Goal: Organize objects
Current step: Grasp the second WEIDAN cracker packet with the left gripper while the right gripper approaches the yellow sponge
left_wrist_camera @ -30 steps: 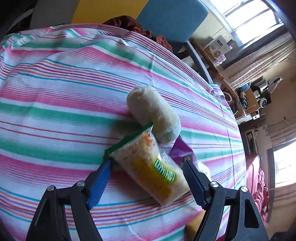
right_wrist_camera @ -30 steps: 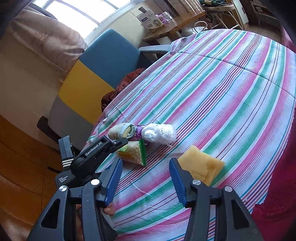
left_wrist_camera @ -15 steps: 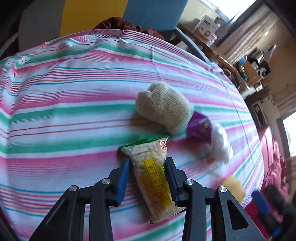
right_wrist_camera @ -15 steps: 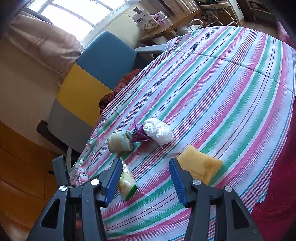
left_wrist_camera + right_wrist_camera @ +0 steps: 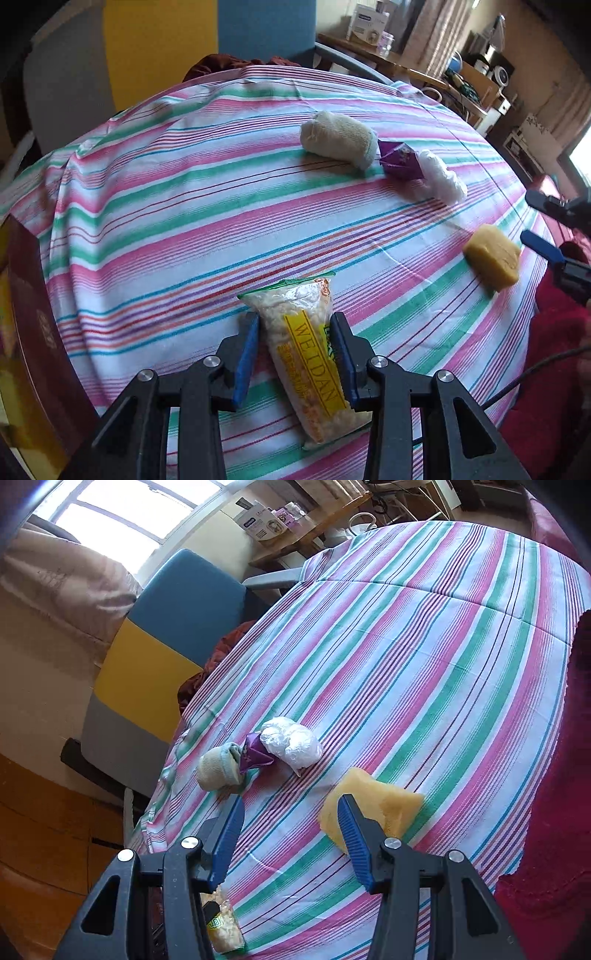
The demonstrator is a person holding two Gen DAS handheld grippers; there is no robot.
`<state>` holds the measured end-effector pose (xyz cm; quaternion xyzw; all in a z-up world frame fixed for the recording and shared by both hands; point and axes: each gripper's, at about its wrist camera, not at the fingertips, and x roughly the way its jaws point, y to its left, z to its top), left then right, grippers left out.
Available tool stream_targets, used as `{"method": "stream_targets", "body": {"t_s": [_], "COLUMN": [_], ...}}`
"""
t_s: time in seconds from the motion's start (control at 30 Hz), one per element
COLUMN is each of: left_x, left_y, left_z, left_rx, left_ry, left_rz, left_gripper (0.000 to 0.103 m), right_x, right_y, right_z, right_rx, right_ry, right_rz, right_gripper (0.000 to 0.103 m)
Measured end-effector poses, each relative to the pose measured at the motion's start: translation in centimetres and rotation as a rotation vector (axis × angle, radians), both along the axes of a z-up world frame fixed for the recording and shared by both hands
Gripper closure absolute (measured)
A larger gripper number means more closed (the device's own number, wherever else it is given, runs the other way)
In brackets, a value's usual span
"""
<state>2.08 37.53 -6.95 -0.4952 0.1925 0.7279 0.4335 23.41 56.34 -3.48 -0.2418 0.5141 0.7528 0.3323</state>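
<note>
My left gripper (image 5: pixel 295 325) is shut on a clear snack packet with a yellow label (image 5: pixel 306 354) and holds it above the striped tablecloth (image 5: pixel 184 221). The packet also shows low in the right wrist view (image 5: pixel 223 928). A rolled beige sock (image 5: pixel 338 140), a purple packet (image 5: pixel 400 160) and a white plastic bundle (image 5: pixel 443 177) lie in a row at the far side. A yellow sponge (image 5: pixel 493 258) lies at the right. My right gripper (image 5: pixel 291 812) is open, with the sponge (image 5: pixel 384 805) just beyond its right finger.
A blue and yellow chair (image 5: pixel 166 635) stands past the table's far edge. A dark brown box (image 5: pixel 33 332) sits at the left edge in the left wrist view. A red cloth (image 5: pixel 554 812) borders the table on the right.
My left gripper closed on the snack packet and pulled it back away from the sock. My right gripper moved closer to the sponge and stayed open.
</note>
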Motion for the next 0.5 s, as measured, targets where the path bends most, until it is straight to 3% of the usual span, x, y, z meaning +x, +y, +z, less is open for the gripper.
{"method": "stream_targets", "body": {"t_s": [0.1, 0.3, 0.4, 0.5], "left_x": [-0.6, 0.2, 0.8, 1.1], "left_y": [0.0, -0.1, 0.1, 0.0], "left_z": [-0.7, -0.6, -0.7, -0.9], "left_rx": [0.014, 0.016, 0.003, 0.001], "left_ry": [-0.05, -0.033, 0.003, 0.019], "left_rz": [0.048, 0.042, 0.019, 0.001], "left_gripper": [0.059, 0.056, 0.056, 0.056], "right_x": [0.0, -0.5, -1.7, -3.4], "right_y": [0.0, 0.1, 0.7, 1.3], "right_z": [0.1, -0.2, -0.6, -0.1], "right_rx": [0.02, 0.012, -0.024, 0.028], "right_ry": [-0.041, -0.104, -0.181, -0.323], "right_rz": [-0.016, -0.013, 0.045, 0.16], "right_gripper": [0.049, 0.045, 0.044, 0.04]}}
